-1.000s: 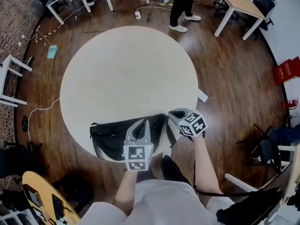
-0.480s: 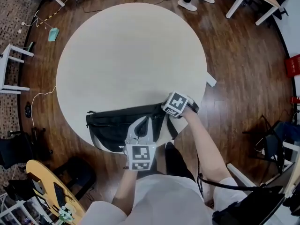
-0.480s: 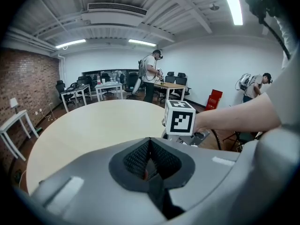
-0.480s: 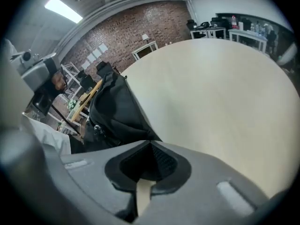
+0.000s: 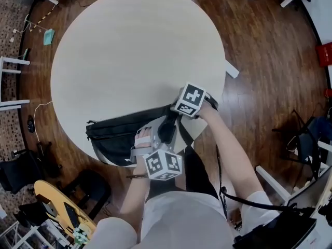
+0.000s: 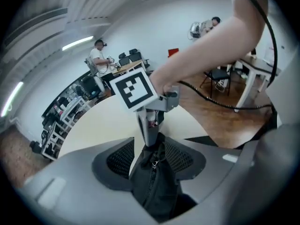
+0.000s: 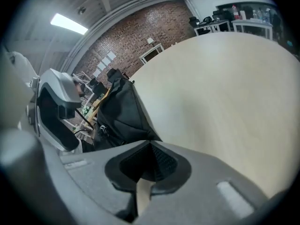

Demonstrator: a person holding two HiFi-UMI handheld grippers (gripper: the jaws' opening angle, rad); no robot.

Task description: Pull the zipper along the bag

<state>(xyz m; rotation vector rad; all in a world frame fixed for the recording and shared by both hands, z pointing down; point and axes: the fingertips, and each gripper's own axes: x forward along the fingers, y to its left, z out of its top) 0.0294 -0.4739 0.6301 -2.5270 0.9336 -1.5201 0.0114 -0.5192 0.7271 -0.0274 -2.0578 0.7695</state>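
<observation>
Table: round, pale top (image 5: 129, 45) on a dark wood floor (image 5: 270, 87).
Bag: black (image 5: 111, 139), lying along the table's near edge, a little left of that edge's middle. Its long side runs roughly with the edge. Its right end is bunched up where the two grippers meet.
Left gripper: it (image 6: 154, 153) sits over the near edge at the bag's right part. Its jaws are drawn in narrow on a raised fold of the bag, and black fabric fills the gap between the mesh pads.
Zipper: a small metal pull (image 6: 153, 163) sits on that fold, between the left jaws and close to their tips. The teeth run from it back toward the camera along the crest of the fold.
Right gripper: it (image 5: 168, 128) comes in from the table's right side, with its tips down on the bag just beyond the left jaws. In the right gripper view the pads are pressed together, and the bag's tapering black edge runs straight into the point where they meet. It is pinching bag fabric.
Pull and right fingers: in the left gripper view the pull lies just below the right fingertips (image 6: 147, 137). Whether they touch it cannot be told.
Grippers: they are very close, almost tip to tip over the same bunch of fabric.
</observation>
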